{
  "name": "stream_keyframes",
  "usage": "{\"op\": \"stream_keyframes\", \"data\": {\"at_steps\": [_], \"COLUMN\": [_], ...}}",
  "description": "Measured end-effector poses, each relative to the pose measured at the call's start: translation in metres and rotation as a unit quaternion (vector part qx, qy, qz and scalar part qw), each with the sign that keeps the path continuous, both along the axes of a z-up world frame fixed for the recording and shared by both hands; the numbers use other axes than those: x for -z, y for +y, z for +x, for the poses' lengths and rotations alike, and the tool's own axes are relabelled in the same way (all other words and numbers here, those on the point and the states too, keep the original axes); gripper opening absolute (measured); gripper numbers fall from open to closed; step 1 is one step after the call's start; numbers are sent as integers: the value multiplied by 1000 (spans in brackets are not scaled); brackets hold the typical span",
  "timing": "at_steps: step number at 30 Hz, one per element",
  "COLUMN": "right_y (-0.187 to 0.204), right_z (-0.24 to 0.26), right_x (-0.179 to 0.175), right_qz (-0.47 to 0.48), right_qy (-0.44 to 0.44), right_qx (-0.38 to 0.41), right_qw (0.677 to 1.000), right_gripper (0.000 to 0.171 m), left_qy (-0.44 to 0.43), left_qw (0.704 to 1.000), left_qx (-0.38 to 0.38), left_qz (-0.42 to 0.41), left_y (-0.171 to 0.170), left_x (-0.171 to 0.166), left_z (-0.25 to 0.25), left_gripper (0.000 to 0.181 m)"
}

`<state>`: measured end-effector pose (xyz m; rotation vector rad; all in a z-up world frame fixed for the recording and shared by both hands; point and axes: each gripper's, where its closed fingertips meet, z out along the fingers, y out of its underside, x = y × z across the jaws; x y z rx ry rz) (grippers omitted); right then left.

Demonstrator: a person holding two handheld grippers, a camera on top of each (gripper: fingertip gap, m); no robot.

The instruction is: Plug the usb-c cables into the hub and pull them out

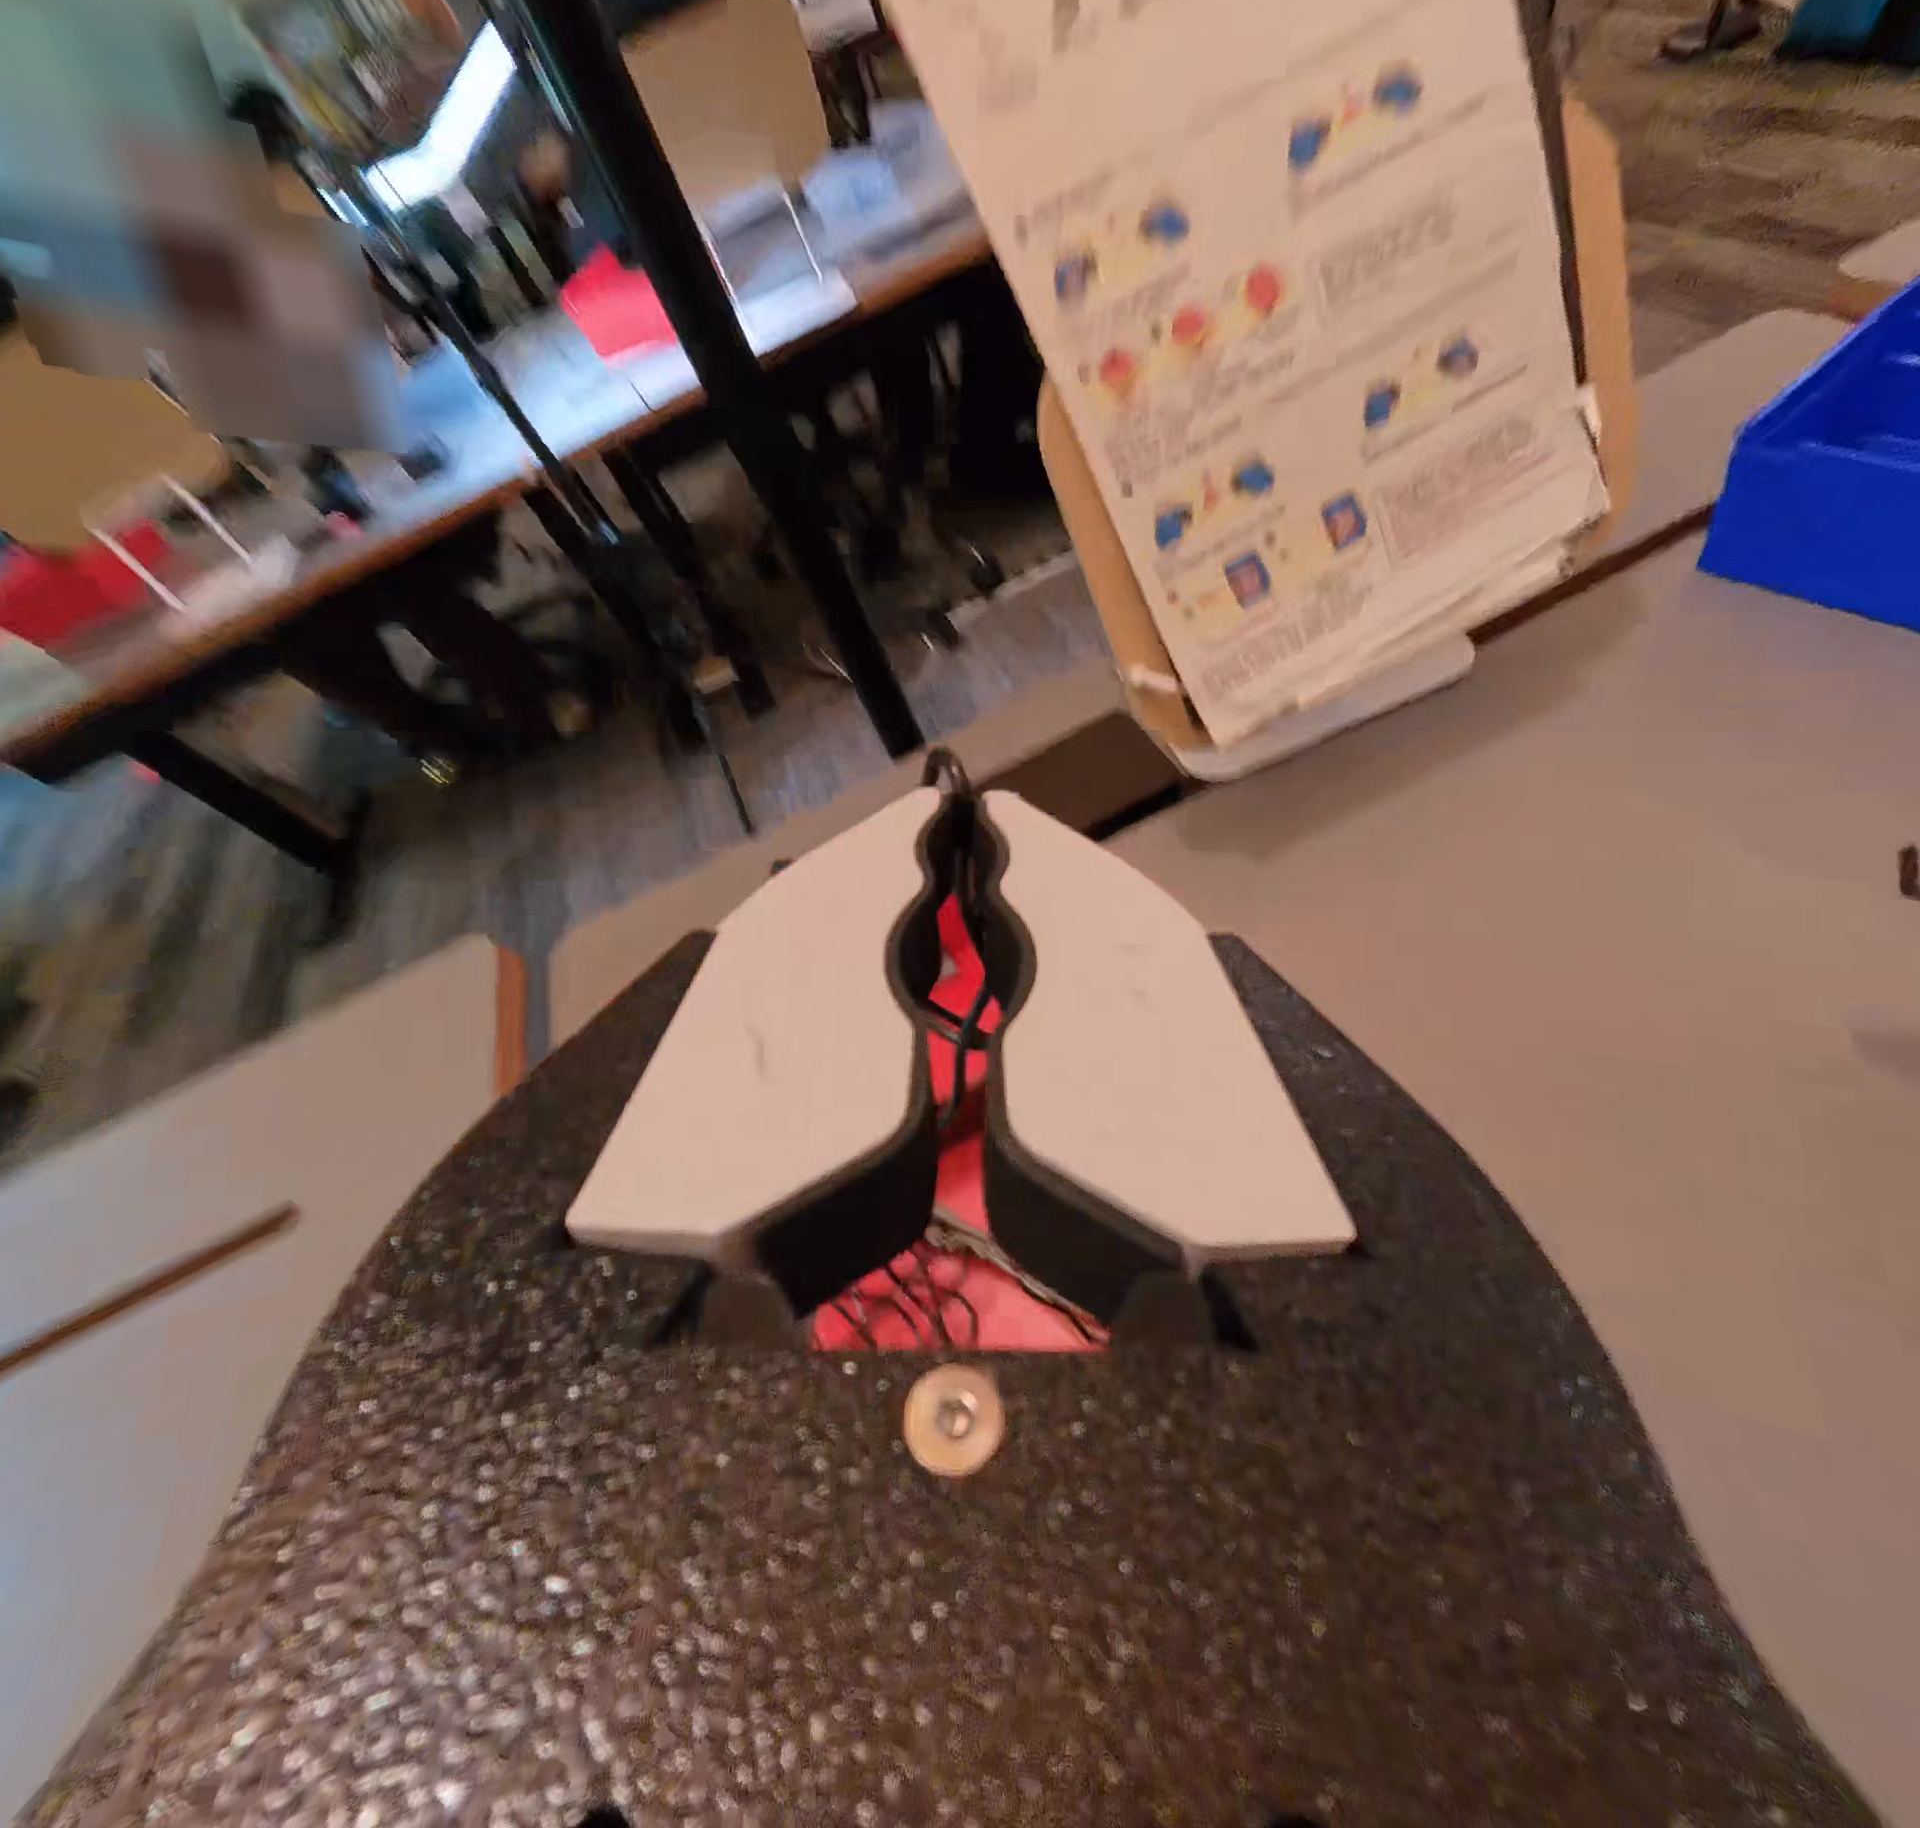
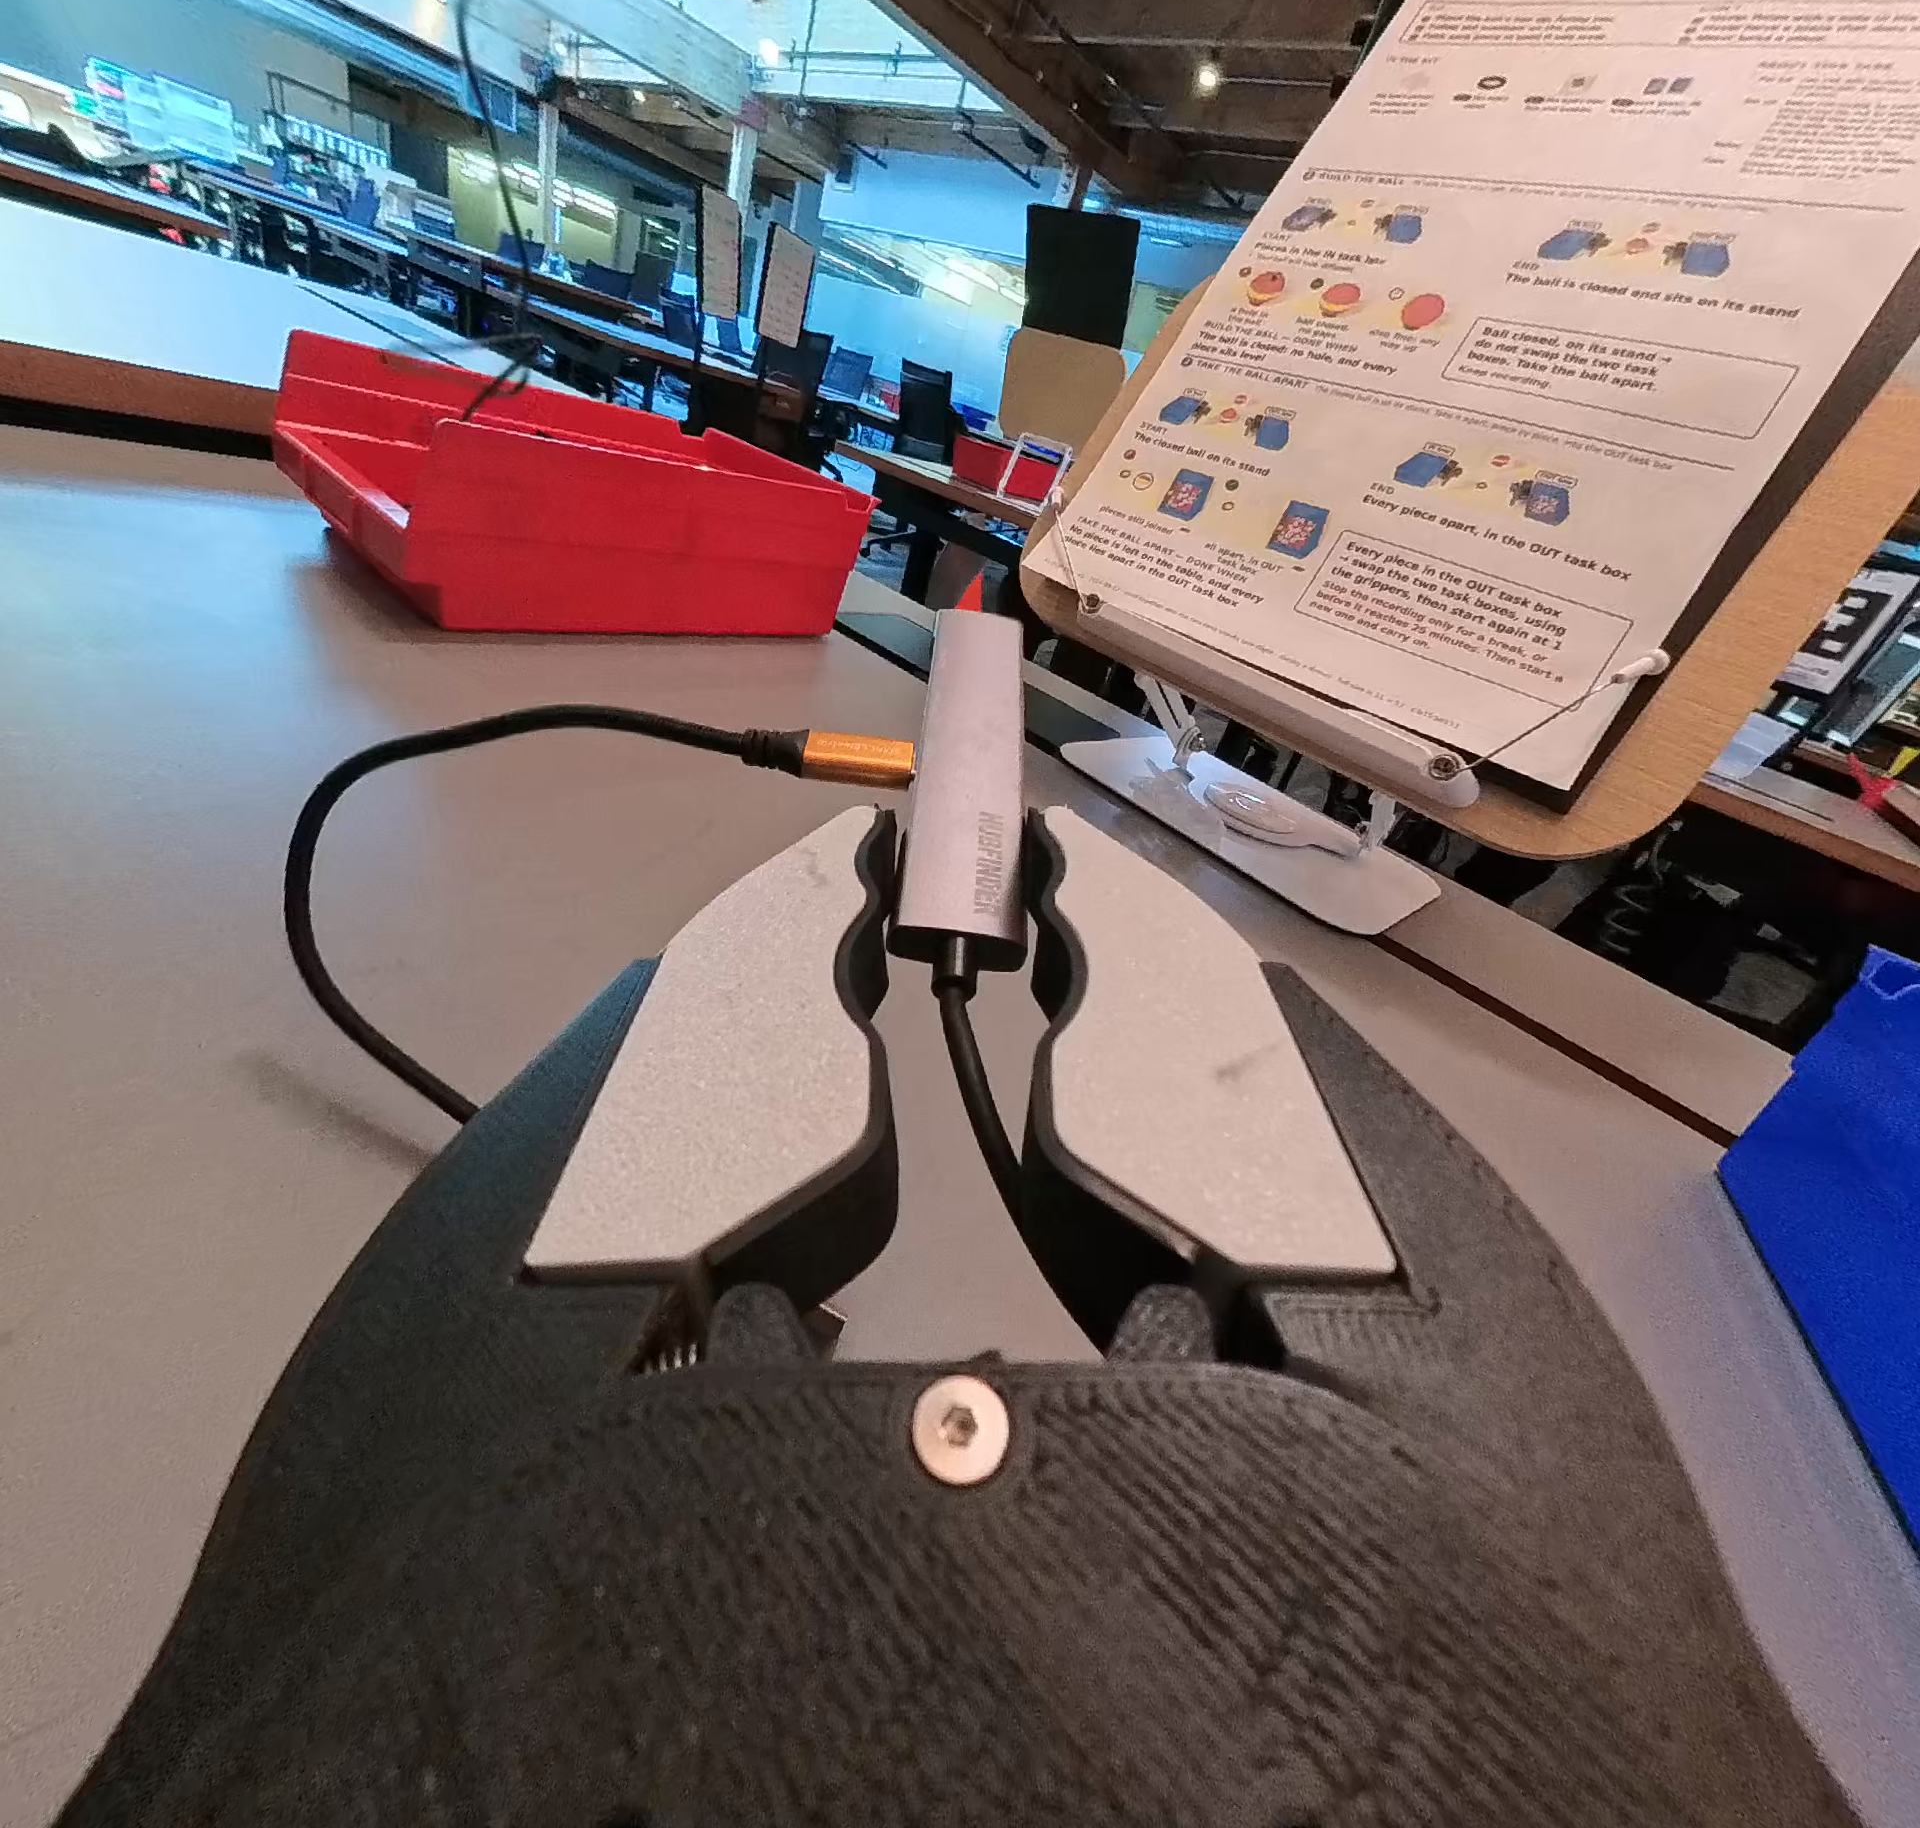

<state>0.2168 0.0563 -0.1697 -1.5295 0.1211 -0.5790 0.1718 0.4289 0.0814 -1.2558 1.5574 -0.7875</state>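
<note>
My right gripper (image 2: pixel 961 822) is shut on a grey hub (image 2: pixel 971 729) and holds it just above the grey table (image 2: pixel 208 739), pointing away from me. A black cable (image 2: pixel 312 822) with an orange plug (image 2: pixel 857 744) is plugged into the hub's left side. The hub's own black lead (image 2: pixel 971 1072) runs back between the fingers. My left gripper (image 1: pixel 961 802) is shut on a thin black cable (image 1: pixel 971 905) above the red bin (image 1: pixel 966 1300). In the right wrist view a thin black cable (image 2: pixel 483 116) rises out of the red bin (image 2: pixel 623 531).
An instruction sheet on a tilted stand (image 2: pixel 1507 376) stands at the table's far edge, right of the hub; it also shows in the left wrist view (image 1: pixel 1299 324). A blue bin (image 2: pixel 1829 1207) sits at the right (image 1: pixel 1829 469). More tables lie beyond. The left gripper's tips are roughly 45 cm from the right gripper's.
</note>
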Motion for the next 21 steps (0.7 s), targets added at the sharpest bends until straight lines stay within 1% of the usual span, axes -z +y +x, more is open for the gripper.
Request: {"op": "stream_keyframes", "data": {"at_steps": [4, 6, 7, 9, 12, 15, 21], "right_y": [-2, -2, -2, -3, -6, -7, -6], "right_z": [1, 1, 1, 2, 4, 5, 4], "right_x": [-2, -2, -2, -3, -5, -6, -5], "right_qz": [8, 9, 10, 15, 27, 32, 28], "right_qy": [4, 4, 5, 7, 15, 19, 17], "right_qx": [-1, -1, -1, 0, 1, 1, 0], "right_qw": [1000, 1000, 1000, 1000, 1000, 999, 999], "right_gripper": [24, 24, 24, 24, 24, 24, 24], "left_qy": [-89, -106, -108, -107, -131, -169, -258], "left_qw": [994, 991, 991, 989, 985, 977, 957], "left_qx": [-1, 15, 27, 46, 59, 41, 5], "left_qz": [65, 79, 80, 86, 93, 125, 130], "left_y": [-36, -57, -67, -86, -108, -115, -119], "left_x": [-82, -112, -120, -127, -139, -178, -295], "left_z": [-8, -9, -9, -6, -4, -6, -22], "left_gripper": [2, 2, 2, 2, 2, 2, 2]}}
